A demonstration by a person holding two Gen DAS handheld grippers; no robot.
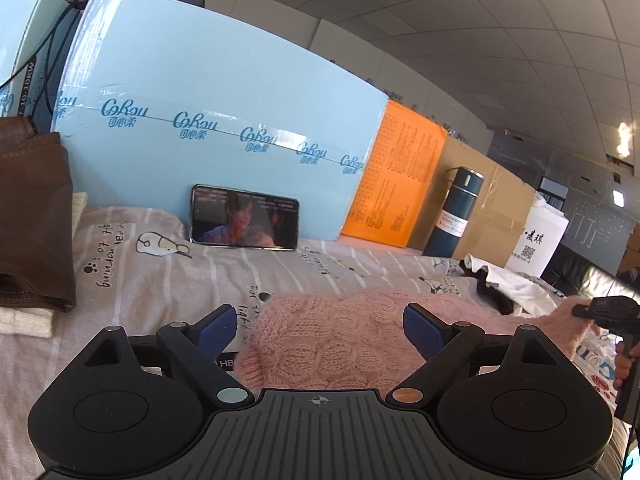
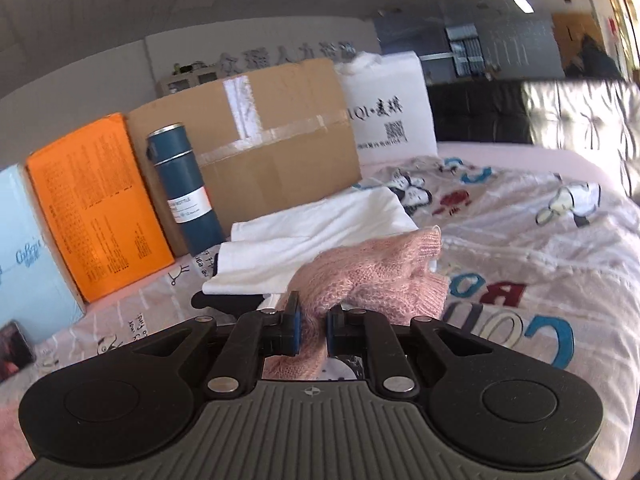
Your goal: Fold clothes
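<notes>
On a cartoon-printed bedsheet (image 1: 168, 280) before a blue "CoRou" box (image 1: 224, 112), the pink sweater (image 1: 332, 336) lies between the left gripper's (image 1: 320, 324) spread jaws, its edge pinched by the right gripper (image 2: 312, 328).

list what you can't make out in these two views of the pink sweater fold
- Pink sweater, left wrist view: its near edge is hidden behind the left gripper, whose jaws stand wide open.
- Right wrist view: how much knit sits between the jaws of the right gripper is hidden by its pads.
- Dark garment, left wrist view: mostly under the white garment.
- Phone, right wrist view: cut off and blurred.
</notes>
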